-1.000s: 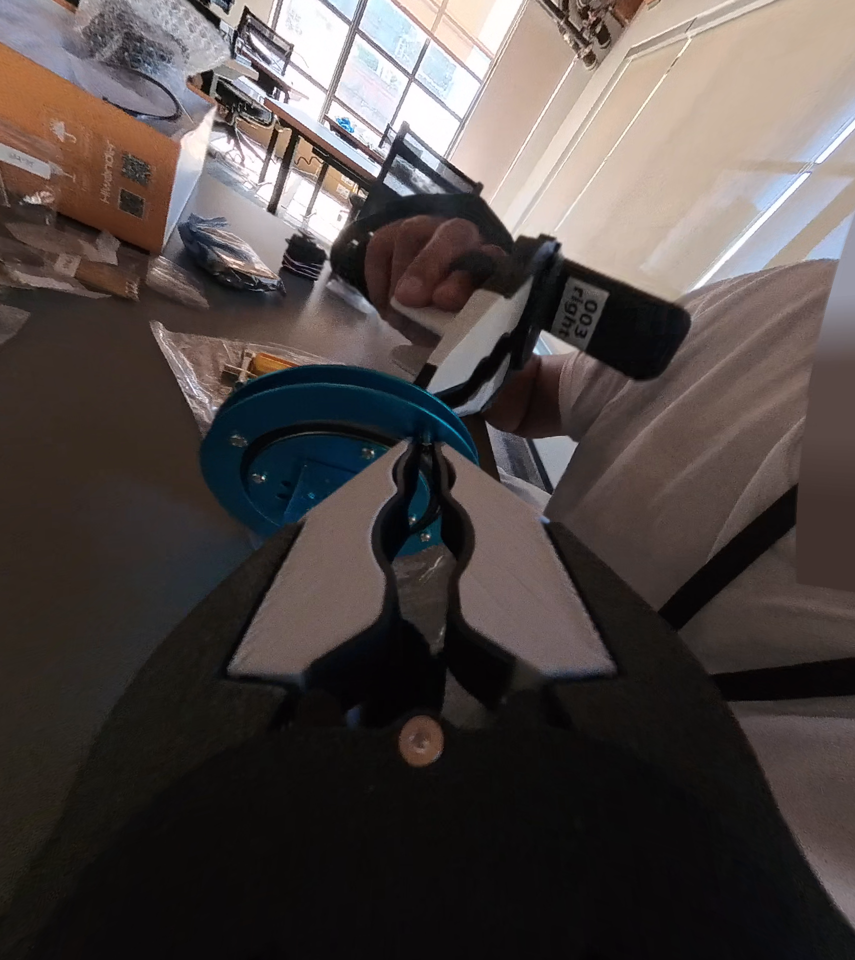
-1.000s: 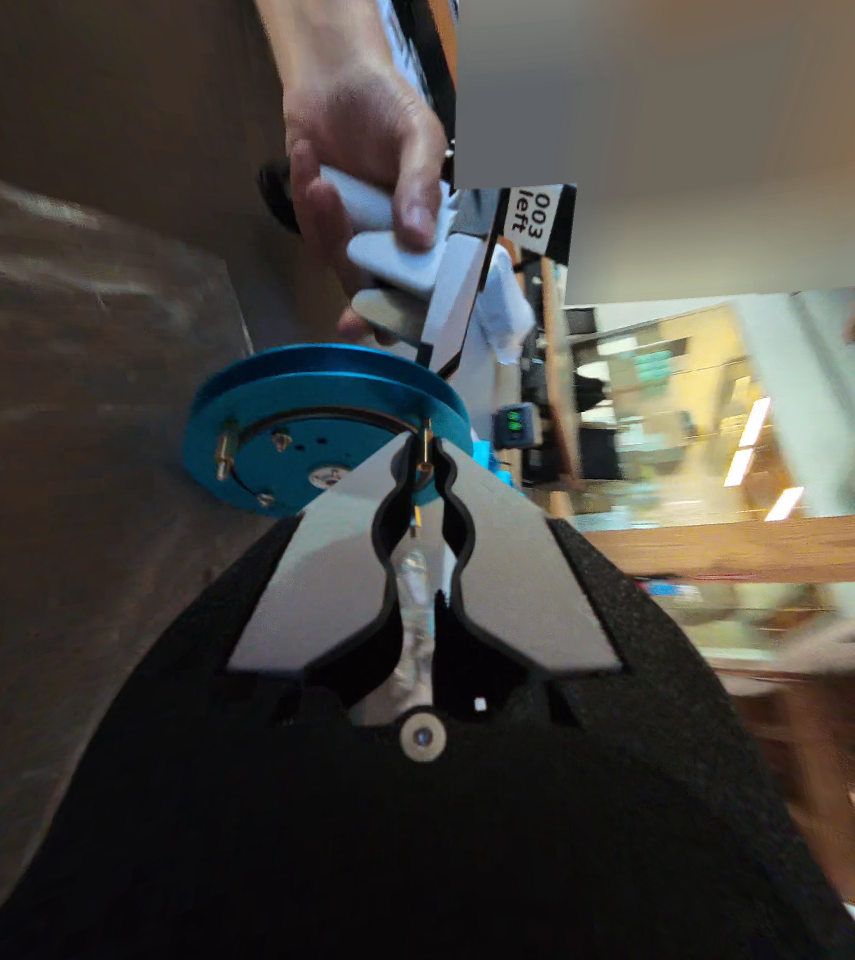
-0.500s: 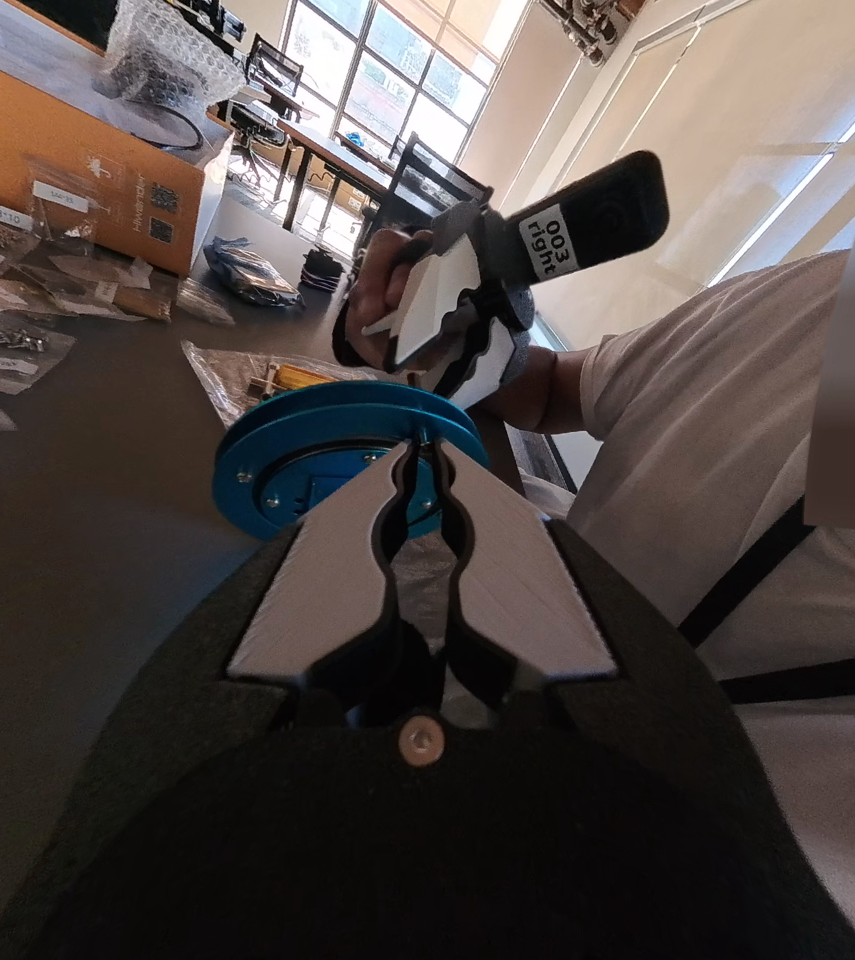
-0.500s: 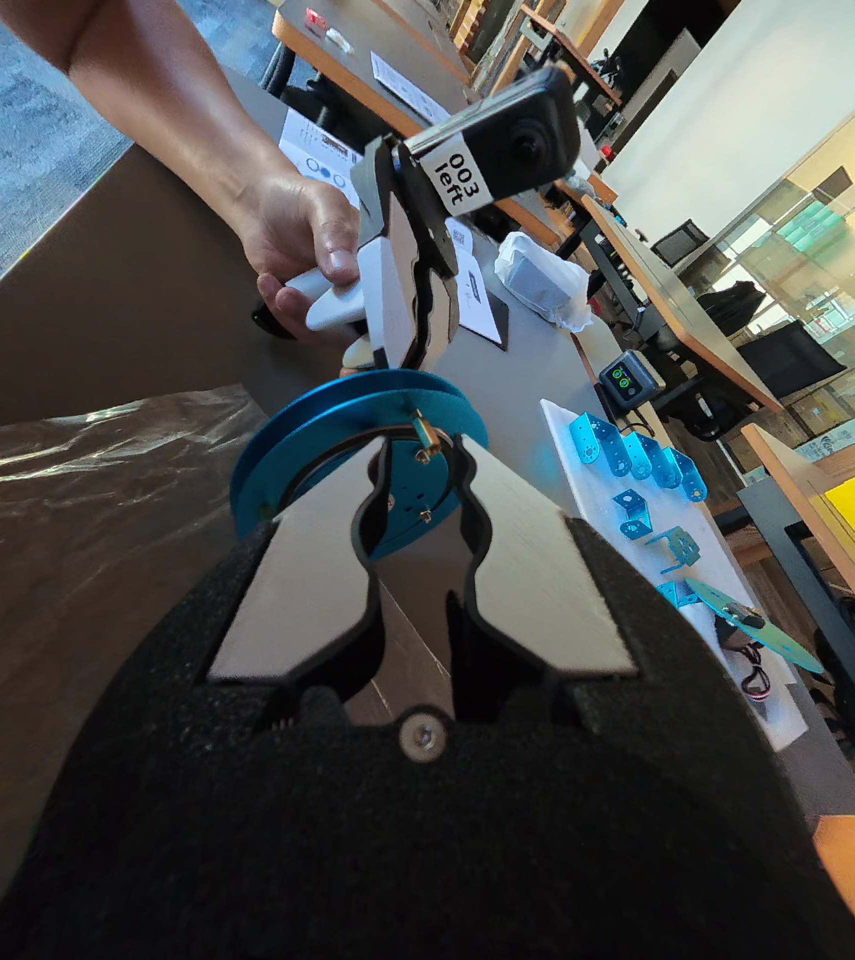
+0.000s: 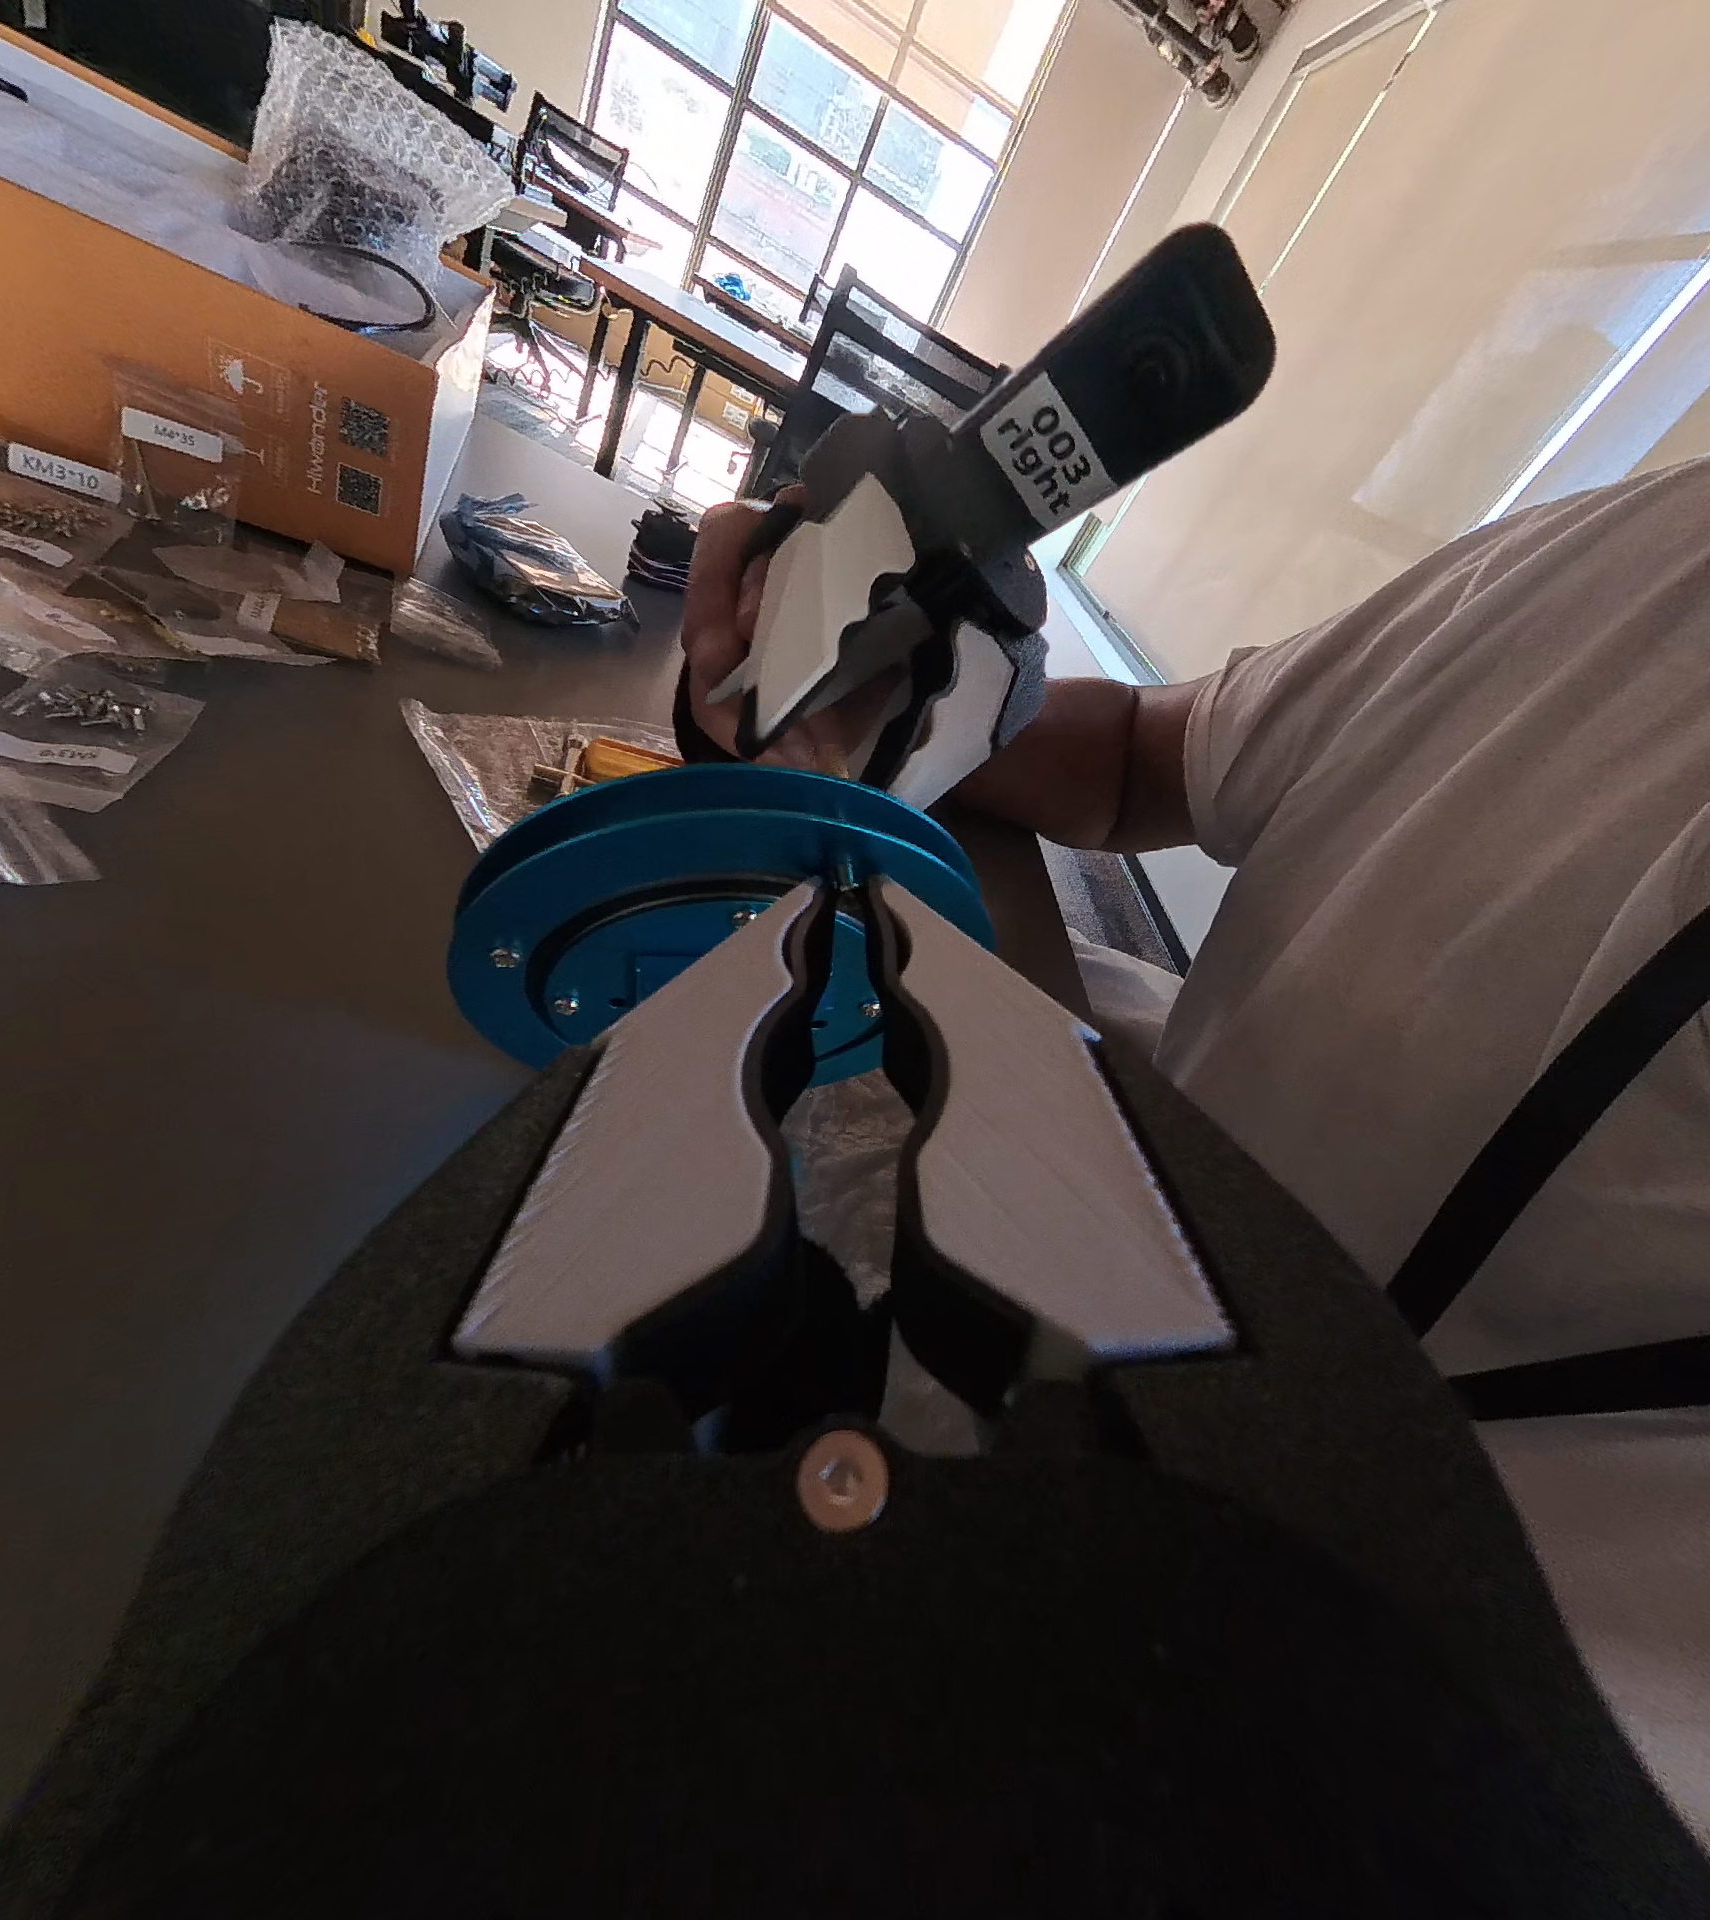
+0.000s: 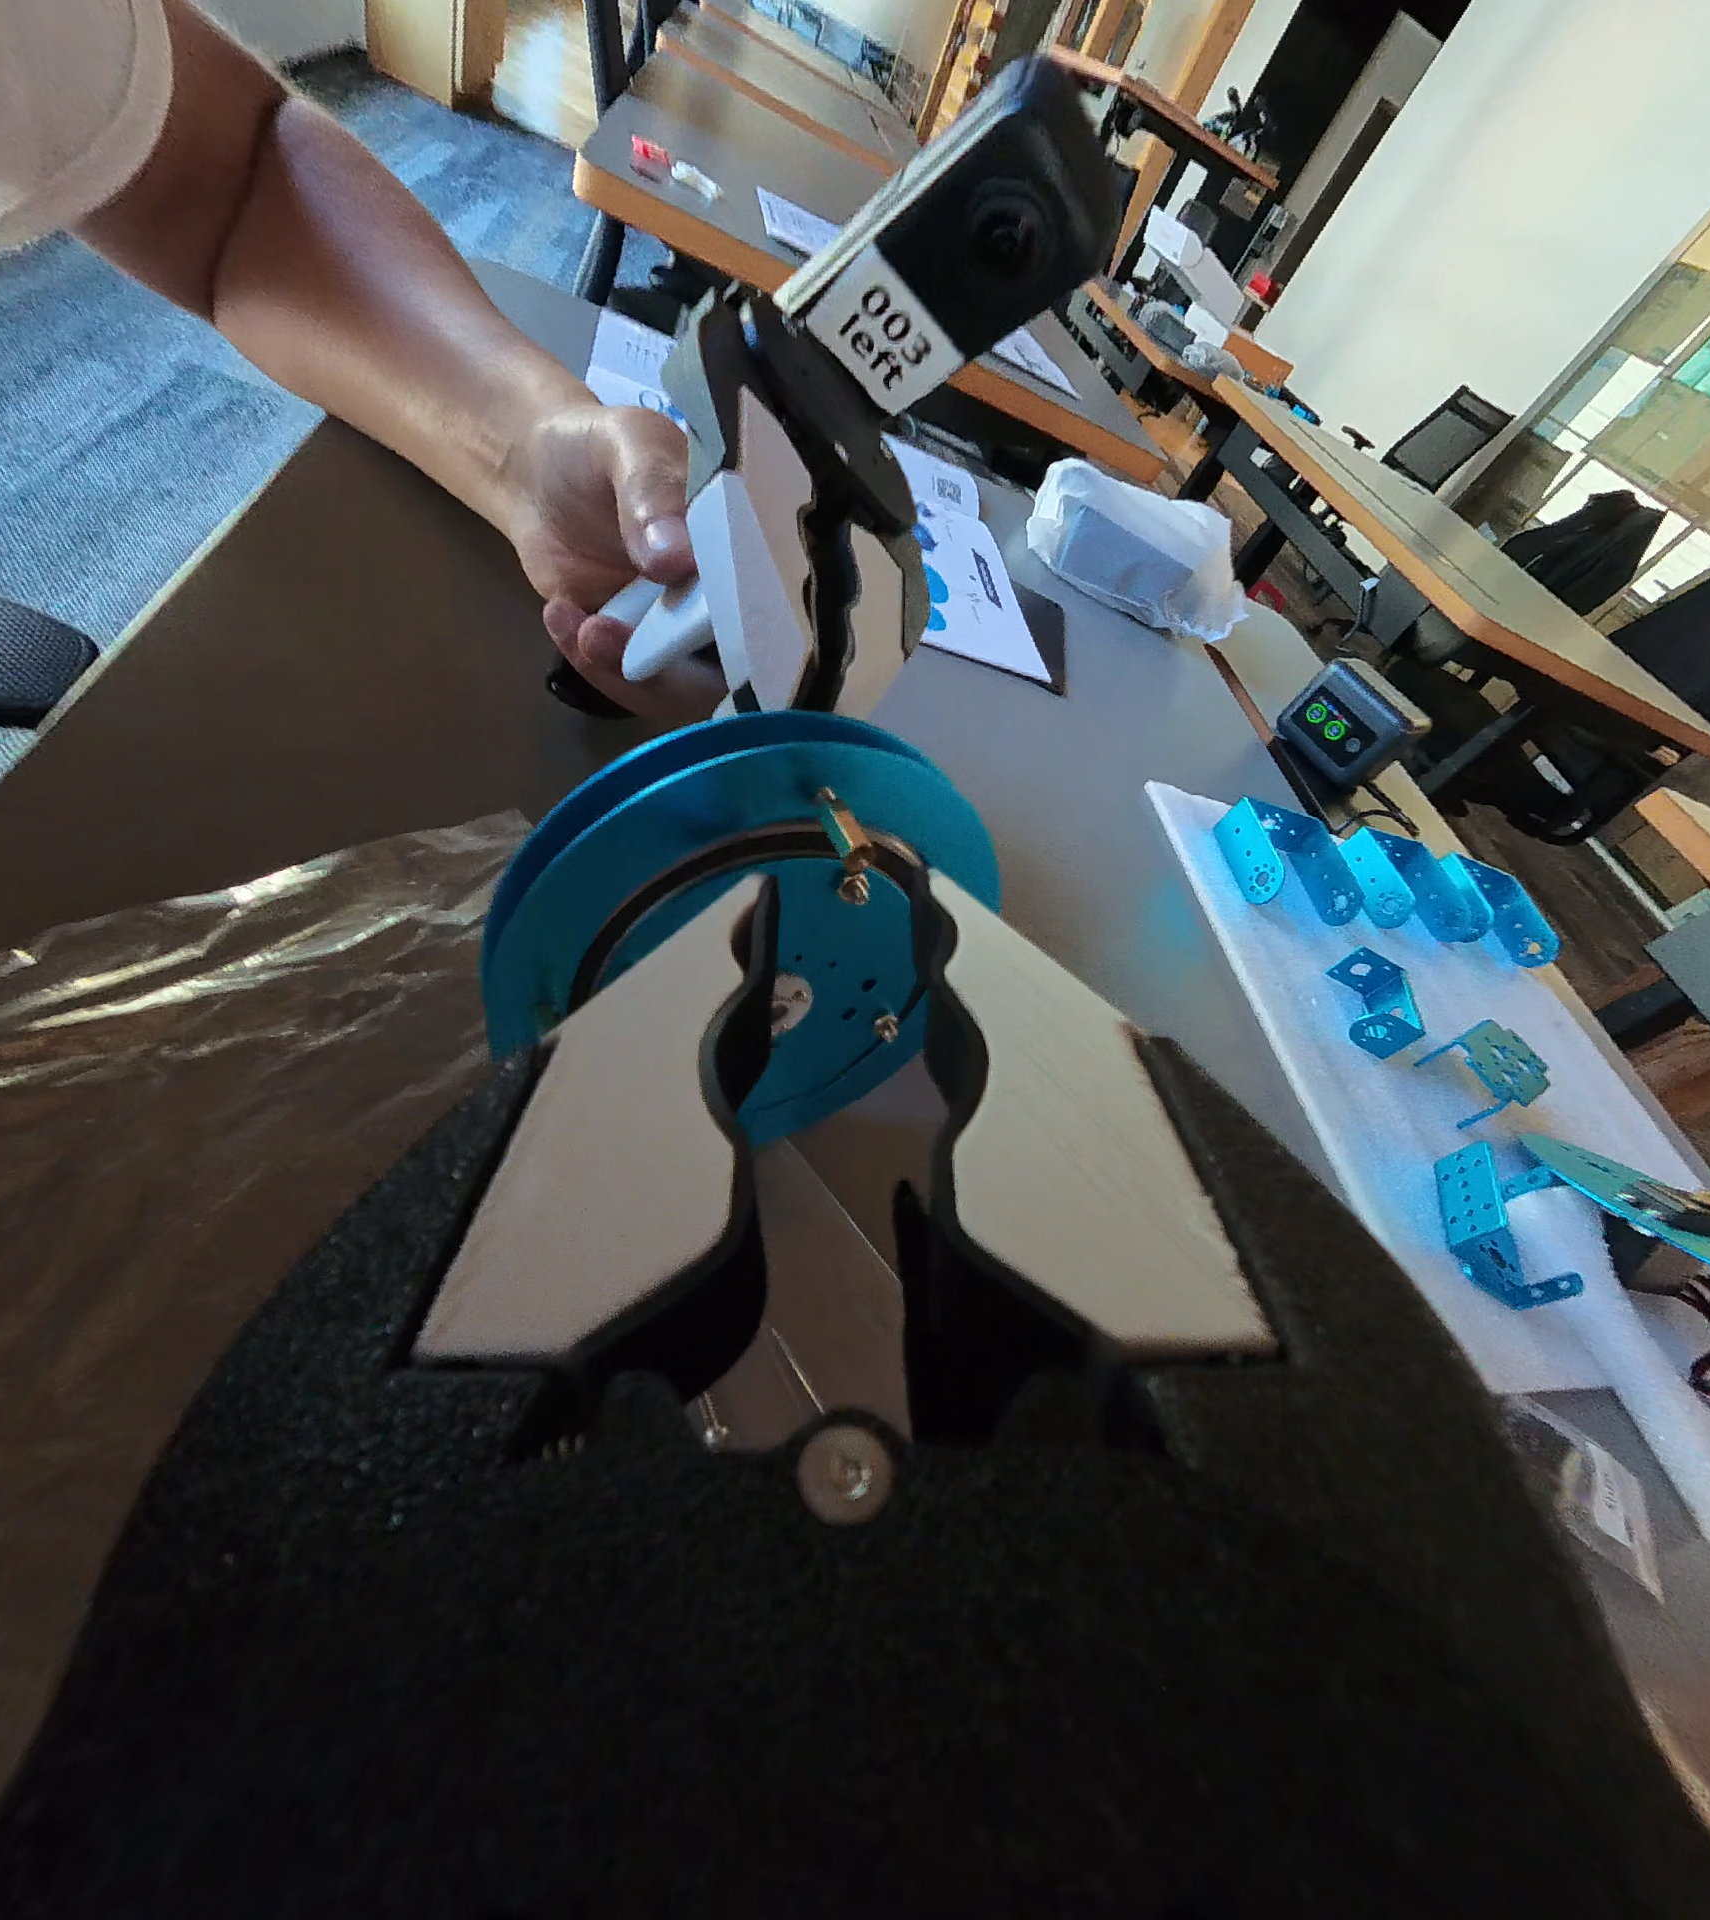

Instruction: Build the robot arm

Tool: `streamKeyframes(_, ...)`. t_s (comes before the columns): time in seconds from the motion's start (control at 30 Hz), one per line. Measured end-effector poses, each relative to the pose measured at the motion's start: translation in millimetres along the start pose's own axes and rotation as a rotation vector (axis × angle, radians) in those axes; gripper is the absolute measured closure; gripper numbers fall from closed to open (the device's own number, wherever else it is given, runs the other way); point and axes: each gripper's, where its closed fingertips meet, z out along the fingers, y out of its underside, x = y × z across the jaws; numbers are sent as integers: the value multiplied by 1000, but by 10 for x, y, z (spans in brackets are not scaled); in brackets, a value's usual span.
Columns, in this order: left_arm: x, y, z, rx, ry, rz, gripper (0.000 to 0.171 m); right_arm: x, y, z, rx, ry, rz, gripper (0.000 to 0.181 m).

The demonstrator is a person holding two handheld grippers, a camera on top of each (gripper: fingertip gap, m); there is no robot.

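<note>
Left tongs [image 5: 843, 883] pinch blue wheel [image 5: 518, 914], hiding its centre.

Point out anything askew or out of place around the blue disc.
The blue disc assembly stands on edge instead of lying flat, pinched at its rim by the left gripper. One brass standoff juts out crooked near its top. The right gripper is open beside it, apart.

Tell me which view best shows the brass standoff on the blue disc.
The right wrist view: the brass standoff stands clear on the blue disc. The left wrist view shows only the disc's other face, its rim pinched in the left tool.
</note>
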Motion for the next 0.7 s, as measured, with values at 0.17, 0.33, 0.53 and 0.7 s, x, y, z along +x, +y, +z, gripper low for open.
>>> streamKeyframes(0.17,-33,-21,-4,21,-20,-44,167,115,144,53,-176,165,-183,141)
streamKeyframes(0.33,-77,-53,-21,58,-3,-231,168,208,-37,-12,-224,414,-556,153)
streamKeyframes(0.53,-85,-64,-31,95,67,-413,168,300,-90,-33,-332,663,-987,167)
streamKeyframes(0.7,-94,-70,-44,115,101,-490,169,295,-132,-15,-353,831,-1279,181)
